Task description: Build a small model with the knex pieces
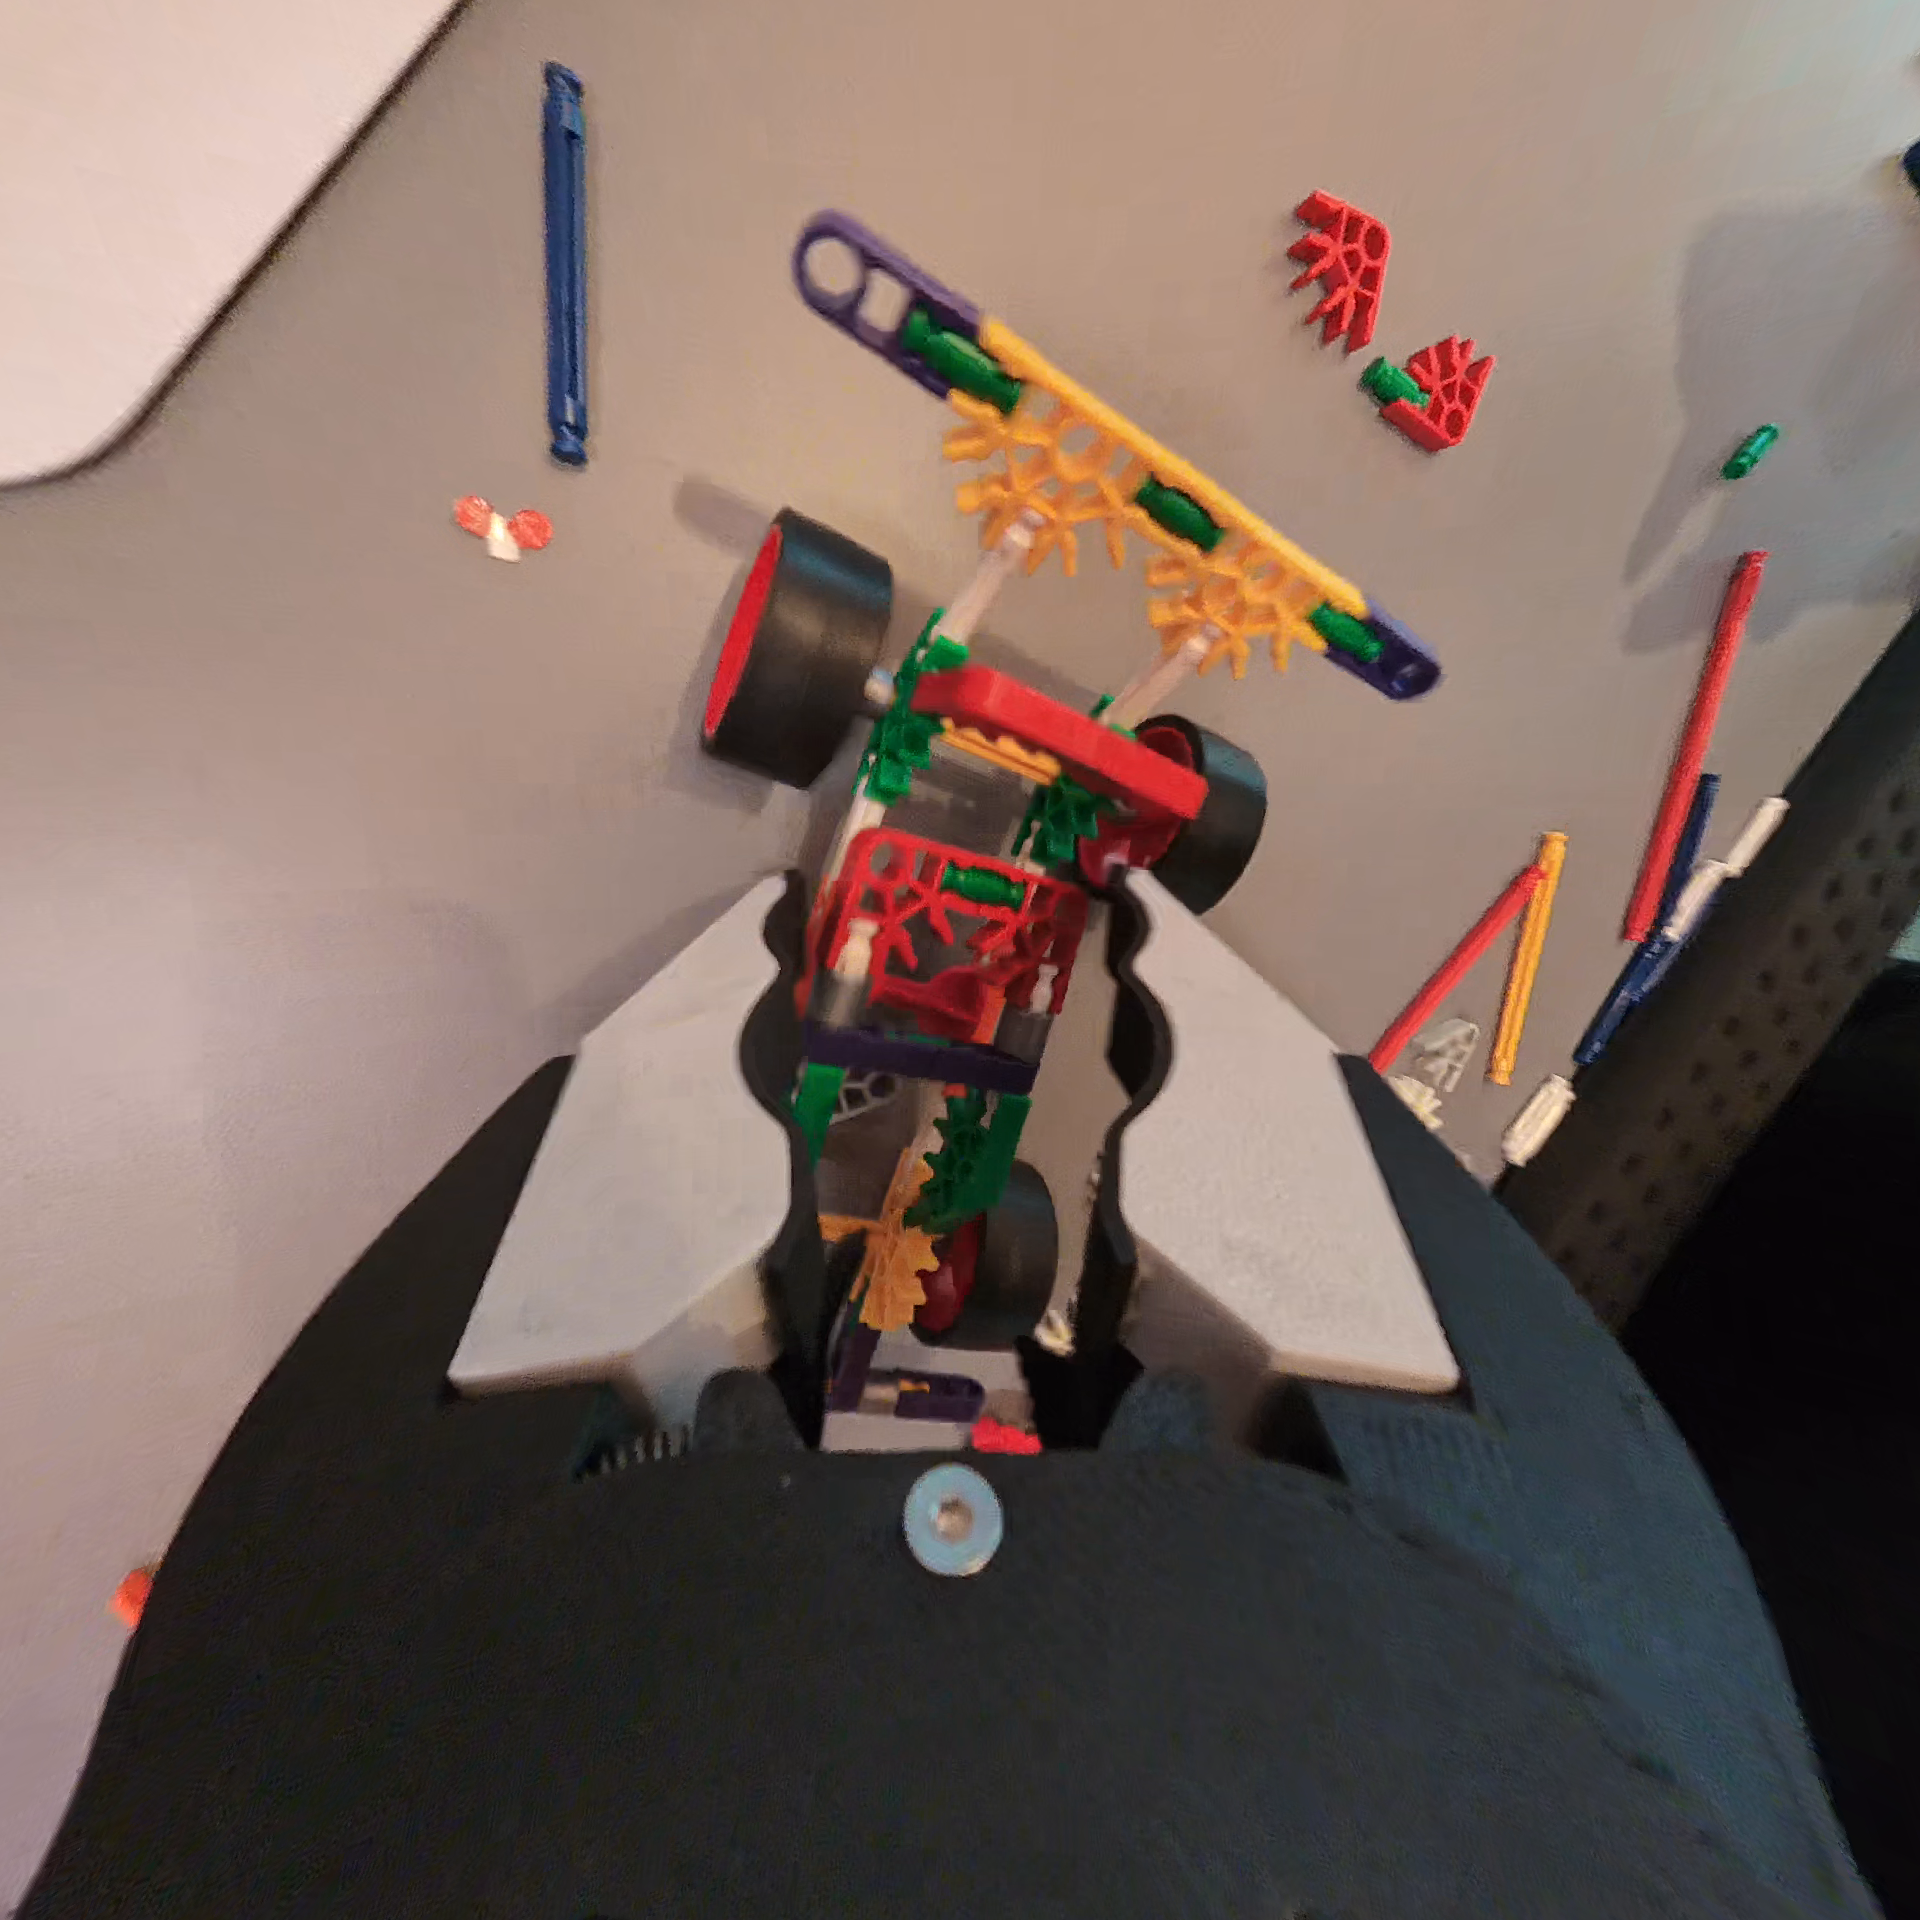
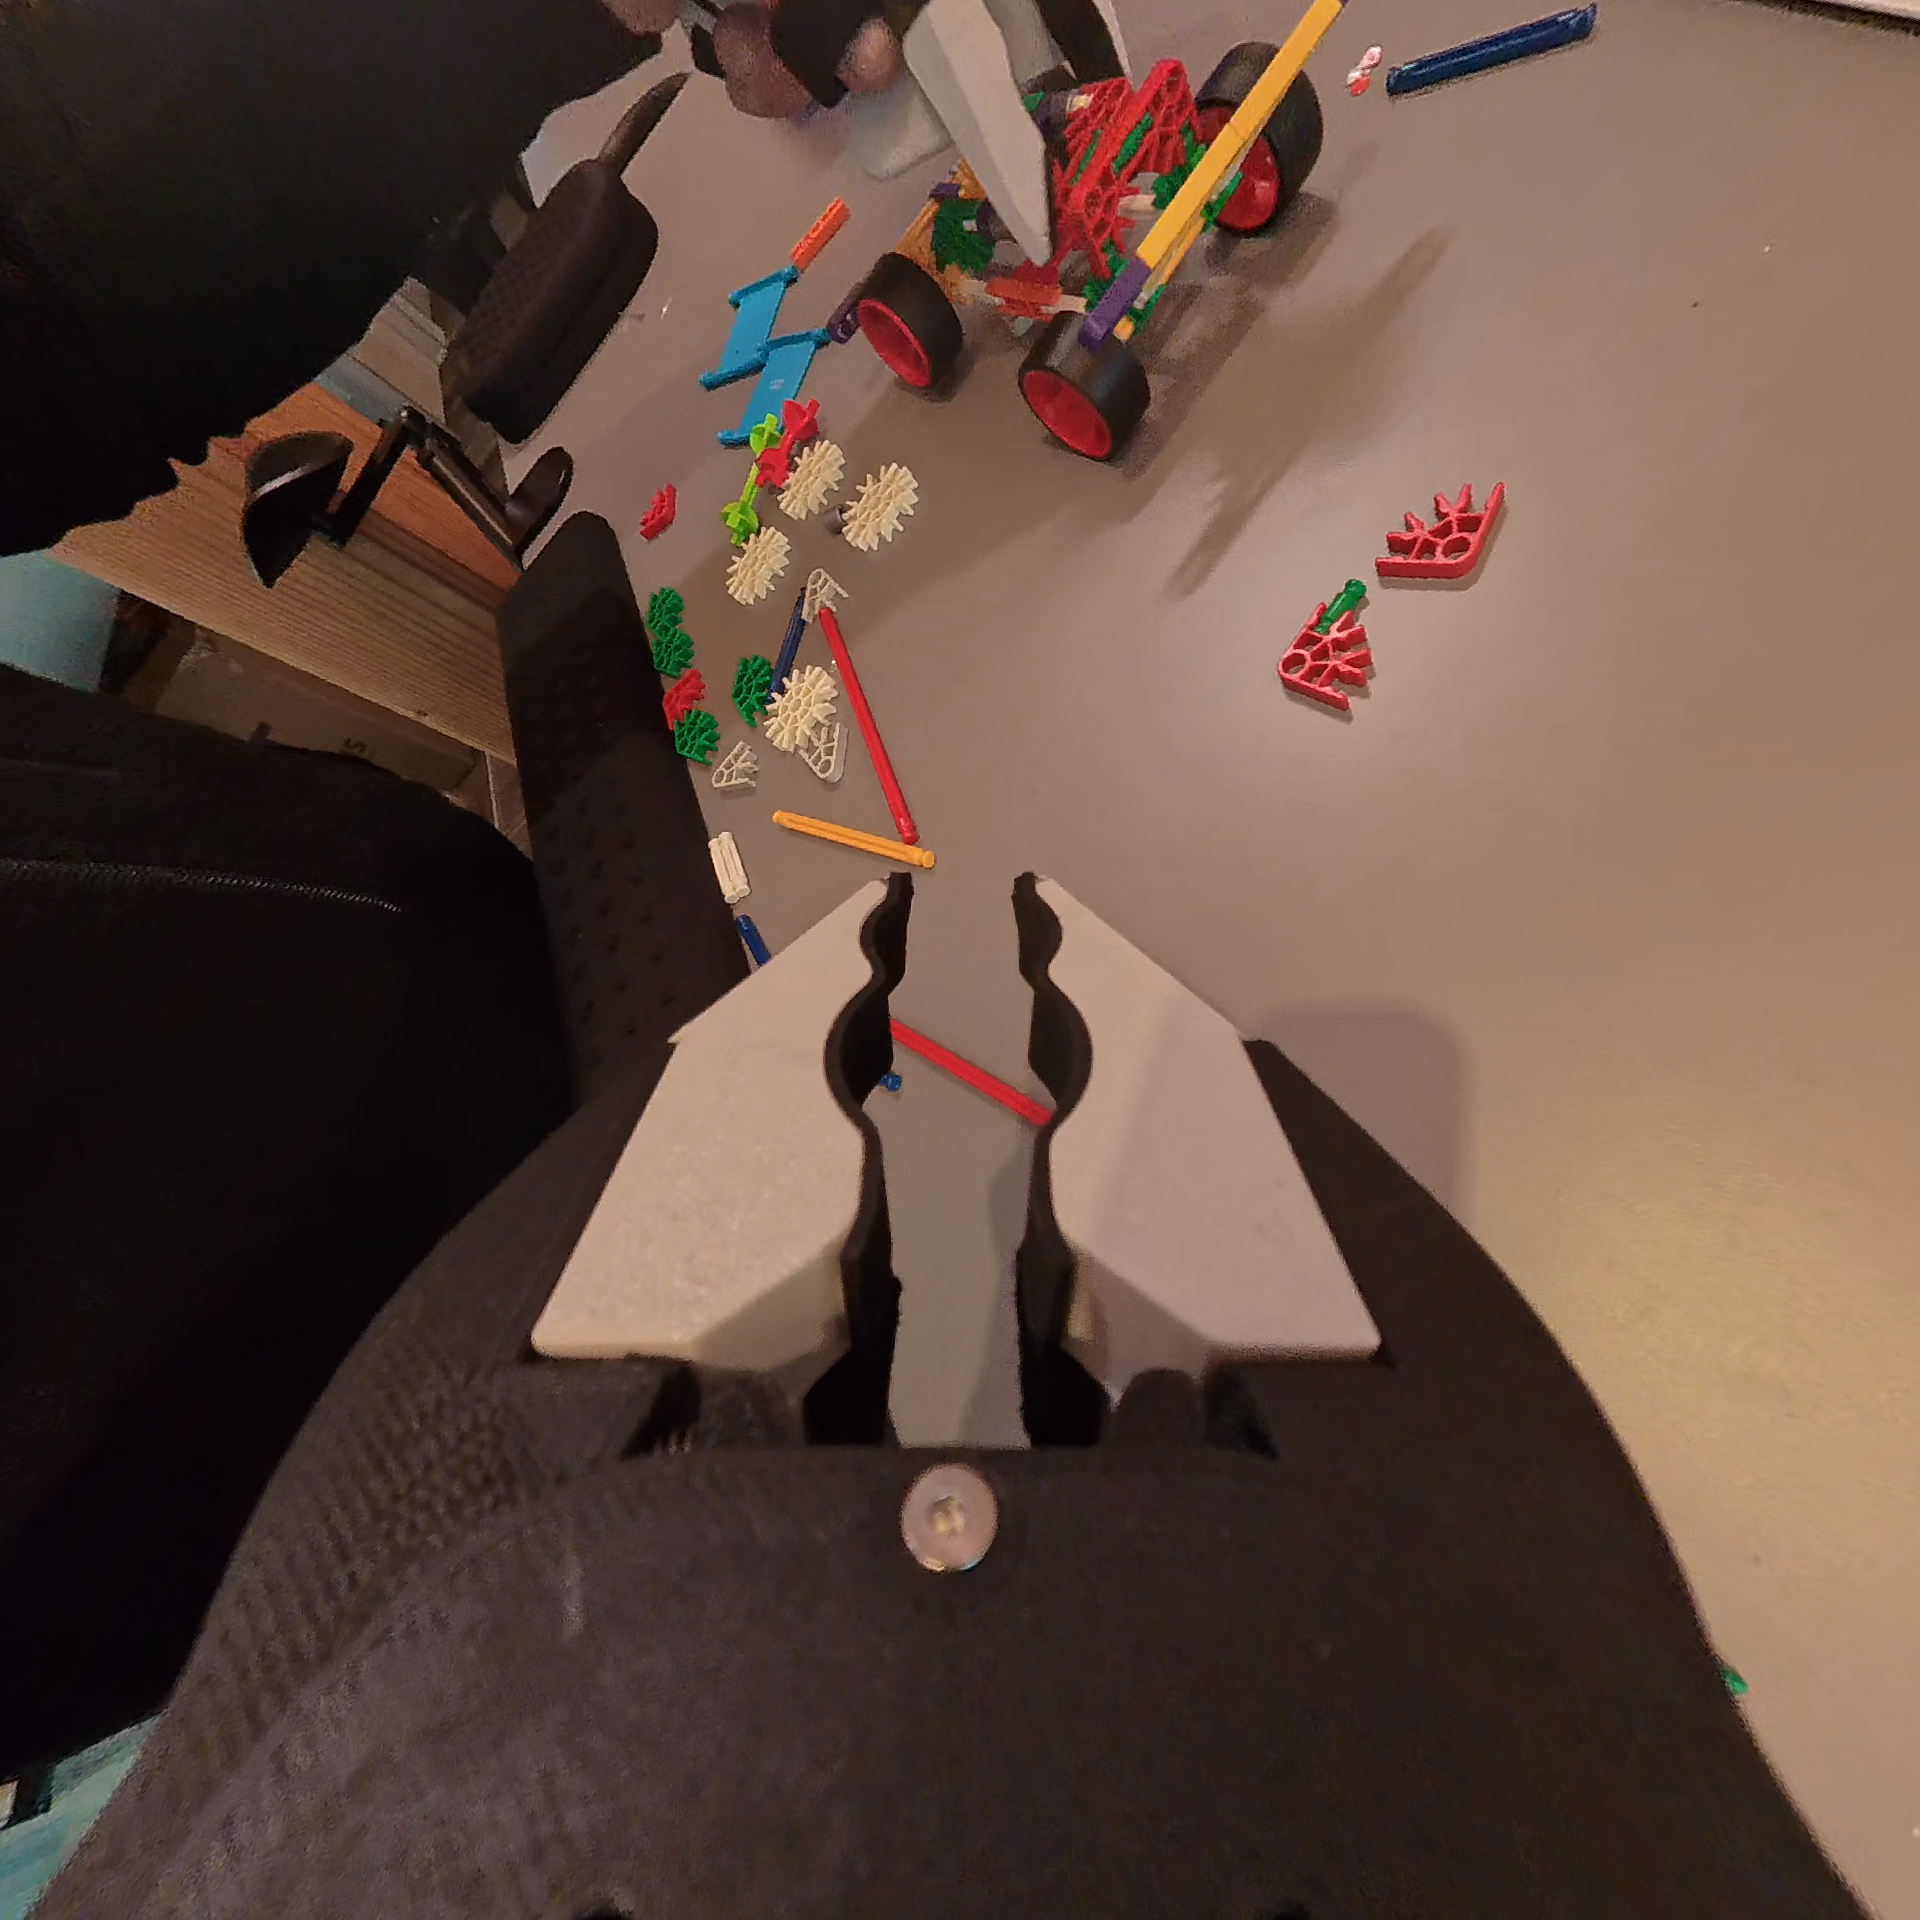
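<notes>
A toy car (image 1: 935, 935) built of coloured rods and connectors, with black wheels on red hubs (image 1: 810, 644) and a yellow-and-purple wing bar (image 1: 1122, 457), sits on the grey table (image 1: 312, 935). My left gripper (image 1: 951, 904) is shut on the car's body, one grey finger on each side. The right wrist view shows the car (image 2: 1101, 208) far off with a left finger (image 2: 997, 156) on it. My right gripper (image 2: 964, 883) hangs over the table near the left edge, jaws a narrow gap apart and empty. A red rod (image 2: 971, 1070) lies on the table beneath the gap.
Loose pieces lie around: a blue rod (image 1: 564, 260), red connectors (image 2: 1444, 535) (image 2: 1325, 655), white snowflake connectors (image 2: 810, 478), blue panels (image 2: 764, 353), a red rod (image 2: 868, 717) and a yellow rod (image 2: 852, 840). A black perforated part (image 2: 613, 779) and a chair (image 2: 561, 270) stand at the table's left edge. About 25 cm separates my left fingertips from my right. My left tips are about 25 cm from the red rod (image 2: 971, 1070), my right tips only 12 cm. It turns up in the left wrist view (image 1: 1697, 695) as well.
</notes>
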`<state>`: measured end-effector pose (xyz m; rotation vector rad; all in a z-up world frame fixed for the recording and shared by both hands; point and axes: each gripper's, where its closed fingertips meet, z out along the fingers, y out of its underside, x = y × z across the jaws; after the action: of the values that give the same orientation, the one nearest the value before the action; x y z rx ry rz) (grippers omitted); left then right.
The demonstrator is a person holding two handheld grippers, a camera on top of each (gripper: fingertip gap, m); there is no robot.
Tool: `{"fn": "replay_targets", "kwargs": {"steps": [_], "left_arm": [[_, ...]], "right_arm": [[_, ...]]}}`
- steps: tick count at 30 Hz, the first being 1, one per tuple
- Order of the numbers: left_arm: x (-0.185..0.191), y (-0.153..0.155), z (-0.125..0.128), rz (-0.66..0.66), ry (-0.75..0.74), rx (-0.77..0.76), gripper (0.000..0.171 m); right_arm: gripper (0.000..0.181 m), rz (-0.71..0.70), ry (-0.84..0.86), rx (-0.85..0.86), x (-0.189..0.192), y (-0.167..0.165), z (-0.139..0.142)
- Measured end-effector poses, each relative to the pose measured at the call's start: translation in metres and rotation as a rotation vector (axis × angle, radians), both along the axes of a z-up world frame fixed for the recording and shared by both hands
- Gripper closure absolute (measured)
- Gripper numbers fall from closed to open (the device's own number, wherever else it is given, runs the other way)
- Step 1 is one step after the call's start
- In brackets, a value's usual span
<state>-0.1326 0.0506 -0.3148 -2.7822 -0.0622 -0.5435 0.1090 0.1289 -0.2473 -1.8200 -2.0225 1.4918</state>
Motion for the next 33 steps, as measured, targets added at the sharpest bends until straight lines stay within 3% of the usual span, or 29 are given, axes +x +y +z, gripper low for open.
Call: {"fn": "replay_targets", "kwargs": {"steps": [2, 7, 10, 13, 17, 20, 23, 25, 33], "left_arm": [[-0.004, 0.005, 0.009, 0.006, -0.047, 0.047, 0.097], [-0.034, -0.020, 0.051, 0.018, -0.009, 0.194, 0.097], [-0.045, -0.043, 0.049, -0.016, 0.042, 0.223, 0.097], [-0.033, -0.040, 0.045, -0.061, 0.025, 0.295, 0.100], [-0.015, -0.041, 0.011, -0.165, 0.115, 0.202, 0.091], [-0.012, -0.039, -0.007, -0.206, 0.216, 0.188, 0.099], [-0.012, -0.037, -0.013, -0.242, 0.319, 0.215, 0.120], [-0.012, -0.038, -0.015, -0.281, 0.373, 0.224, 0.125], [-0.003, -0.037, -0.015, -0.361, 0.293, 0.252, 0.124]], "right_arm": [[0.159, -0.024, 0.005, -0.001, -0.004, 0.001, 0.001], [0.140, -0.067, 0.035, 0.018, -0.033, -0.016, 0.000], [0.133, -0.117, 0.038, 0.057, -0.069, -0.031, -0.007], [0.131, -0.203, 0.066, 0.071, -0.115, -0.040, -0.010], [0.128, -0.311, 0.065, 0.057, -0.170, -0.042, -0.019], [0.137, -0.344, 0.015, 0.045, -0.194, -0.038, -0.035], [0.173, -0.359, -0.004, 0.032, -0.204, -0.035, -0.045], [0.174, -0.364, -0.004, 0.035, -0.206, -0.032, -0.048], [0.176, -0.324, -0.014, 0.040, -0.207, -0.027, -0.048]]}}
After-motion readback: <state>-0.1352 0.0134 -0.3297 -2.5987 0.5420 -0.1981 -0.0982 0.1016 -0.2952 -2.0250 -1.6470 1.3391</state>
